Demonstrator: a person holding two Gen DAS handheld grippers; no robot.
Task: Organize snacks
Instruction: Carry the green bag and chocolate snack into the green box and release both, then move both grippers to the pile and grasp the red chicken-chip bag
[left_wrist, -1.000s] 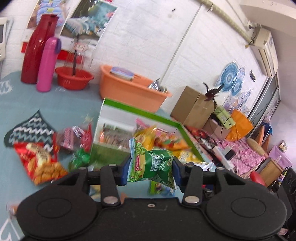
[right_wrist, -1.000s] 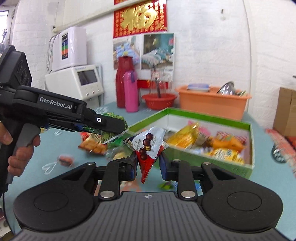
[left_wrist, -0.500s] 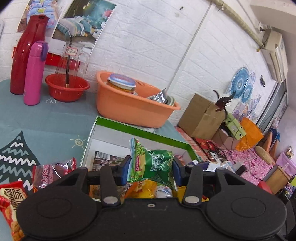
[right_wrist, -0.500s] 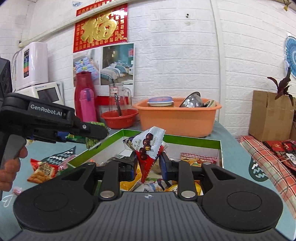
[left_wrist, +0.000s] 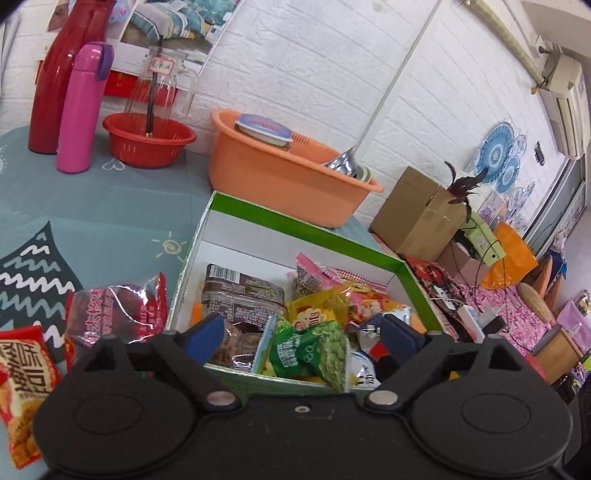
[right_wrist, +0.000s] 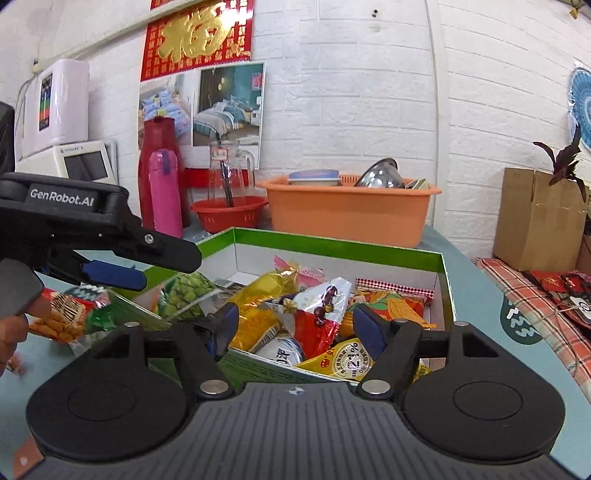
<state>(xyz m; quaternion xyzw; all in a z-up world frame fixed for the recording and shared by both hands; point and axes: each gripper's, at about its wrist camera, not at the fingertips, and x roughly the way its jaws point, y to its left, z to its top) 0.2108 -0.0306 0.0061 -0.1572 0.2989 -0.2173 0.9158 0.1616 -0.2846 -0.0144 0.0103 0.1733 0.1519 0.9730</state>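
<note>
The green-rimmed box (left_wrist: 303, 229) (right_wrist: 332, 245) holds several snack packets. My left gripper (left_wrist: 303, 332) hangs over its near left corner with its jaws opening. The green pea packet (left_wrist: 310, 350) is loose between them, touching neither pad, and tips down into the box. In the right wrist view the left gripper (right_wrist: 170, 271) sits just above that packet (right_wrist: 184, 295). My right gripper (right_wrist: 295, 326) is over the box's near edge, also opening. The red-and-white chocolate packet (right_wrist: 317, 314) lies free between its pads on top of the pile.
A dark red packet (left_wrist: 114, 314) and an orange snack bag (left_wrist: 22, 387) lie on the tablecloth left of the box. Behind the box stand an orange basin (left_wrist: 288, 177), a red bowl (left_wrist: 147, 140), a pink flask (left_wrist: 81, 110) and a red bottle (left_wrist: 59, 74). A cardboard box (right_wrist: 535, 218) is at the right.
Both grippers have swung over the box and spread wide. The green packet and the red-and-white packet left their pads and dropped toward the pile.
</note>
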